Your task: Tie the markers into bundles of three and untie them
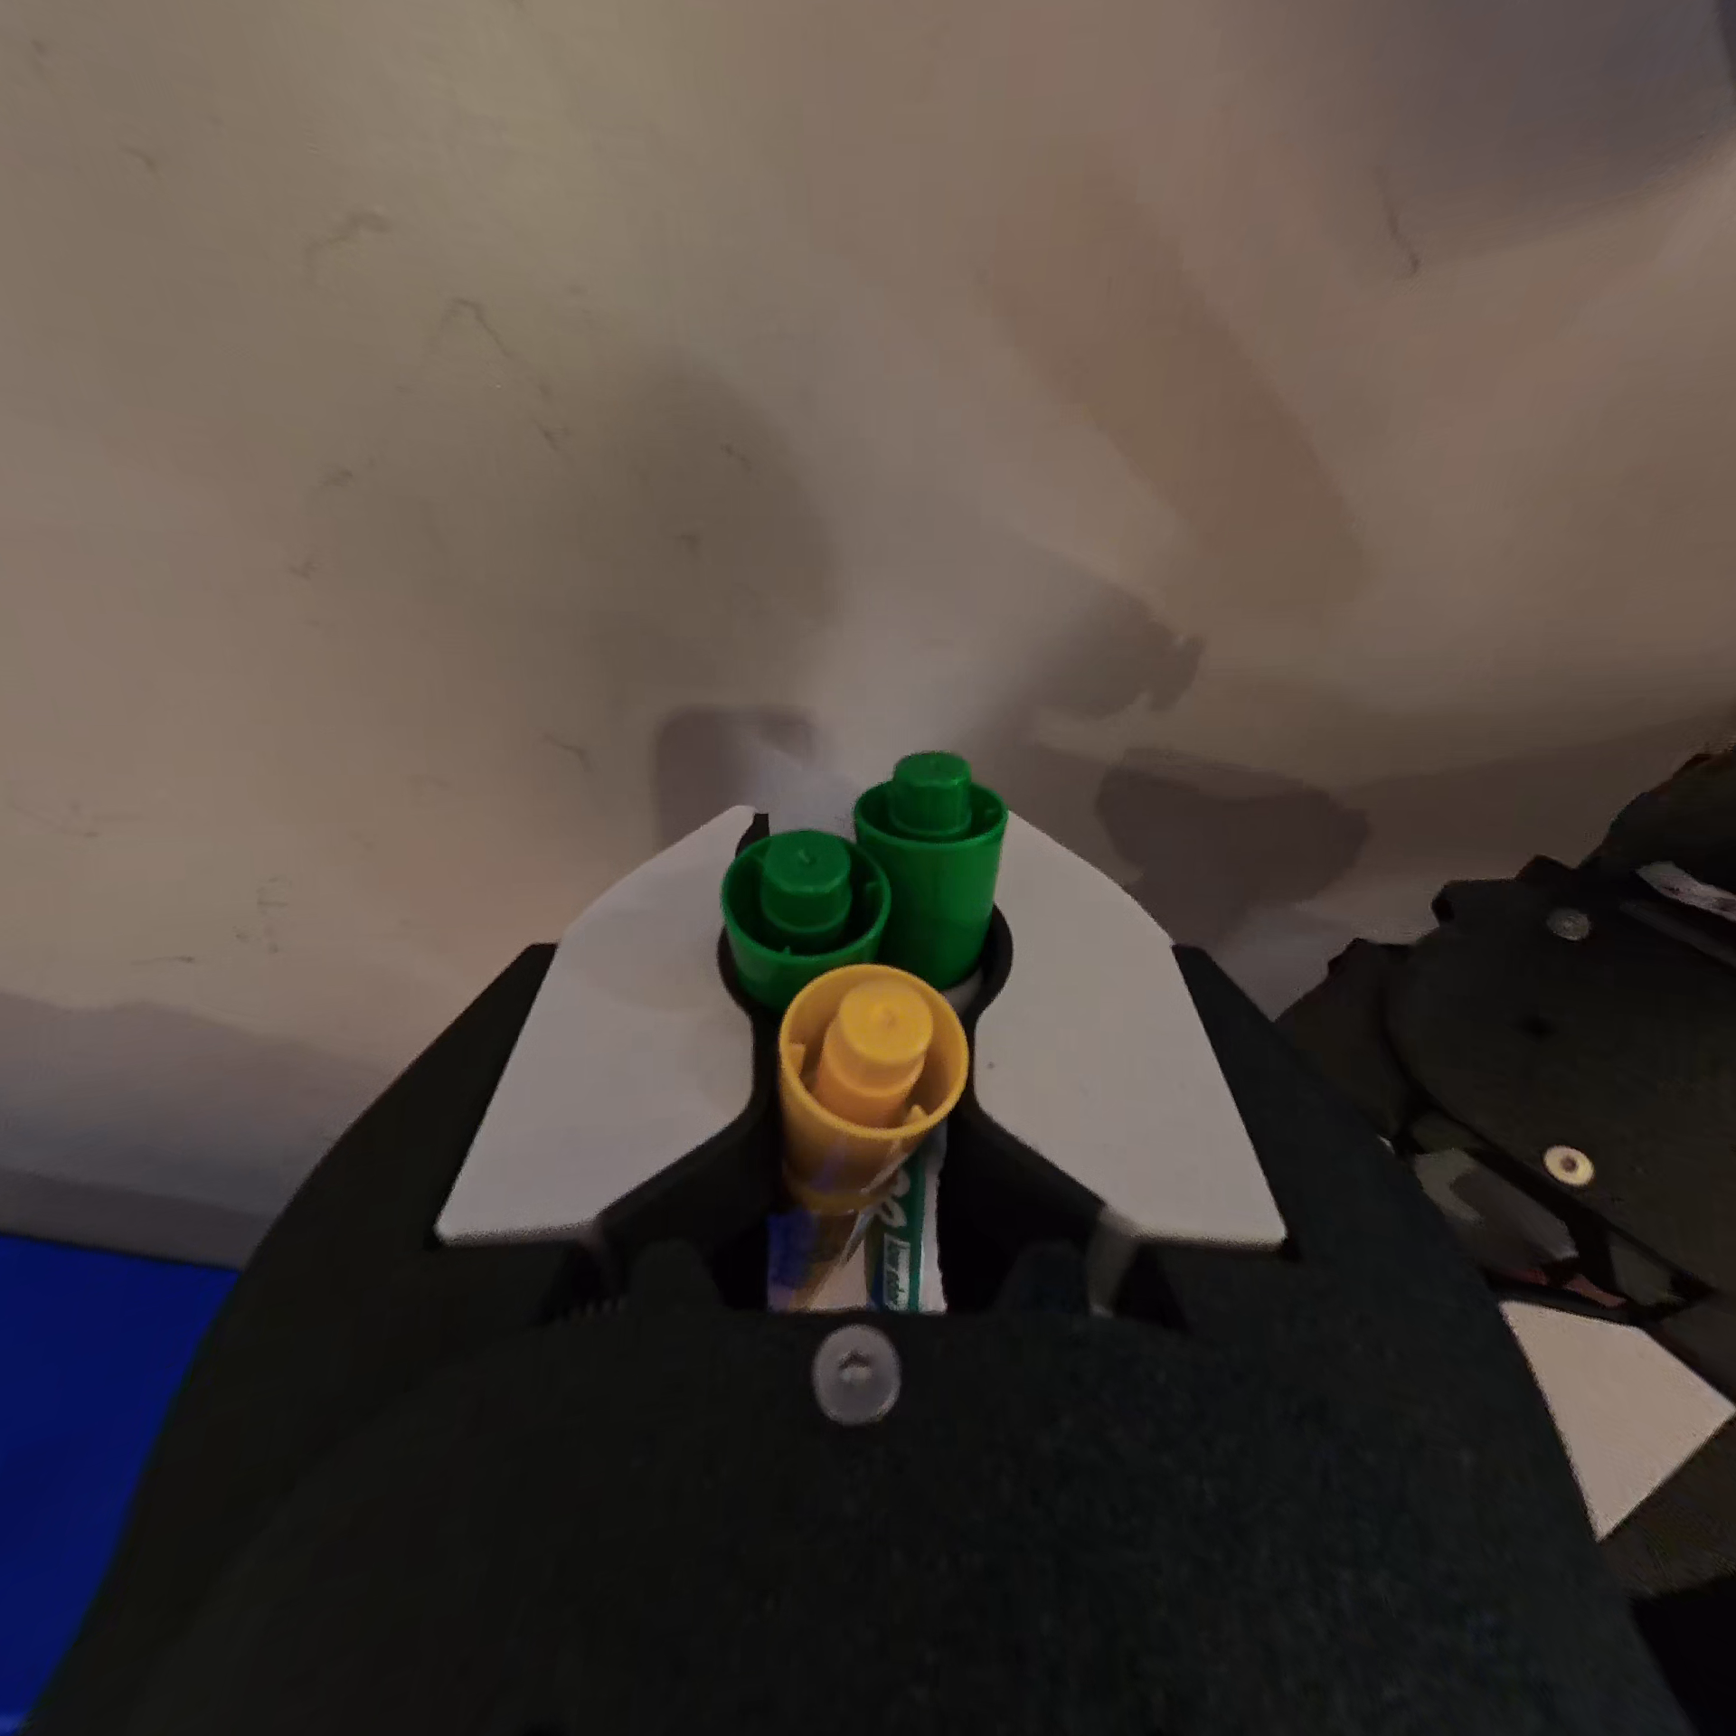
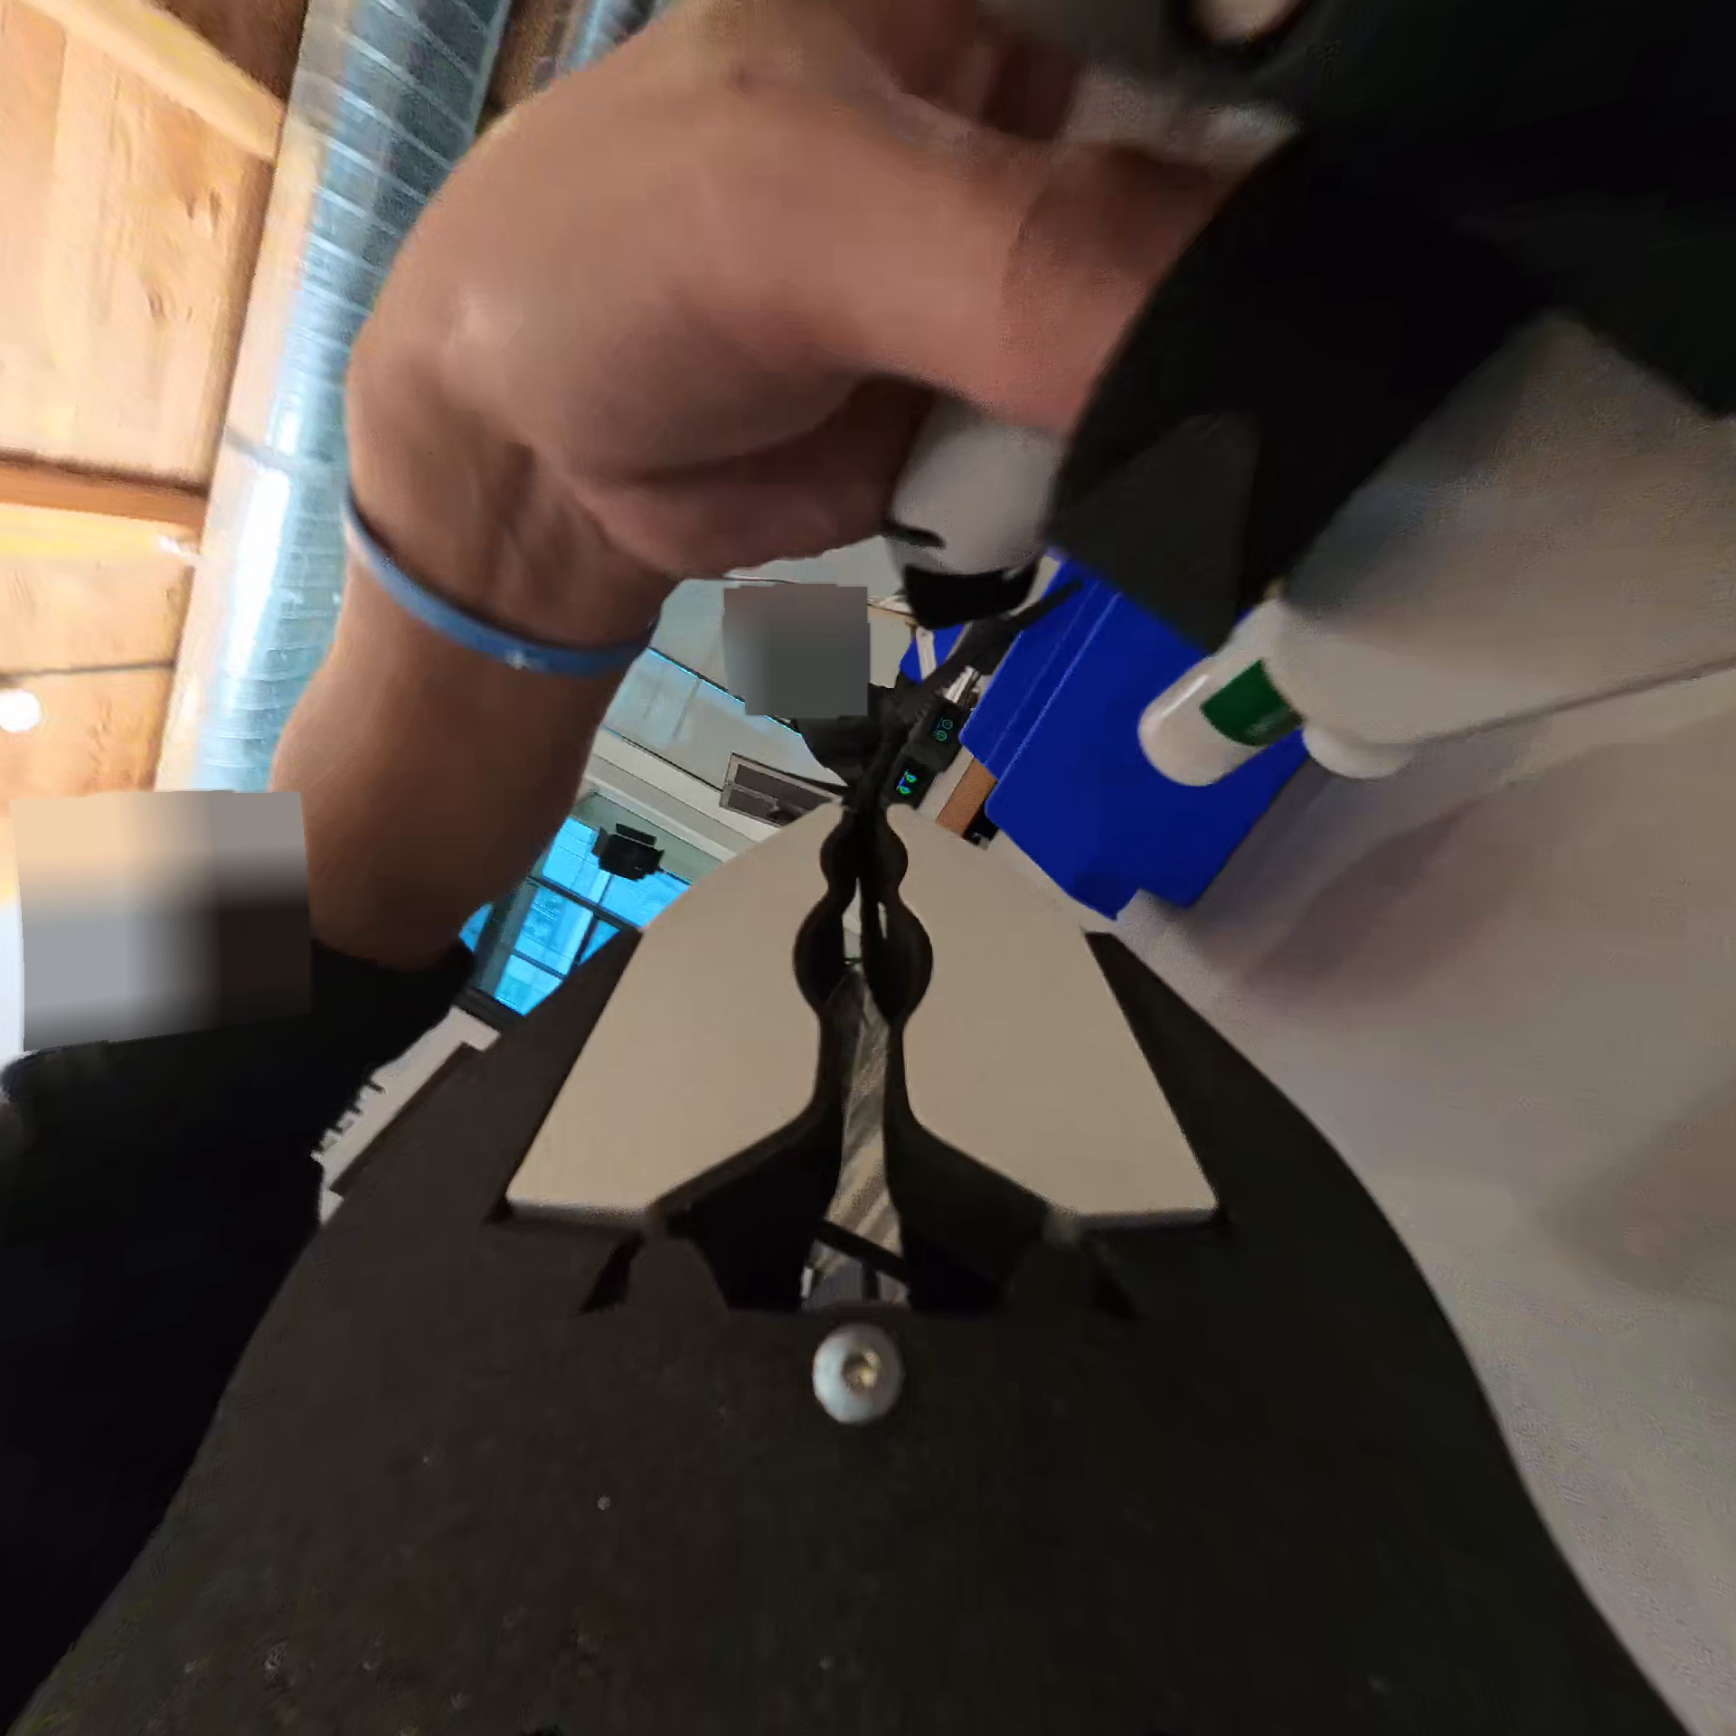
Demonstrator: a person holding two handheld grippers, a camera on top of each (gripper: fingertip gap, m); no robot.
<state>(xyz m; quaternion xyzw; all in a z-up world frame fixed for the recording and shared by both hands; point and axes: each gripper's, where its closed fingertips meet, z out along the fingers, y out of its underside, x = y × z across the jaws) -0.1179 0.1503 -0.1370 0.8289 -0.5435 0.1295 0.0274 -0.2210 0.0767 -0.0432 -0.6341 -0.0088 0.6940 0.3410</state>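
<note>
My left gripper (image 1: 864, 949) has its fingers clamped on three markers: two green markers (image 1: 874, 892) and one yellow marker (image 1: 869, 1061), caps pointing at the pale counter (image 1: 376, 470). I see no tie around them, so they could slide apart or drop if my squeeze gets loose. My right gripper (image 2: 860, 902) has its fingers almost together on a thin black string (image 2: 869, 939). It could slip out, because it is so thin. A hand (image 2: 705, 329) is close above. The markers have labels with writing, but I leave the words out.
</note>
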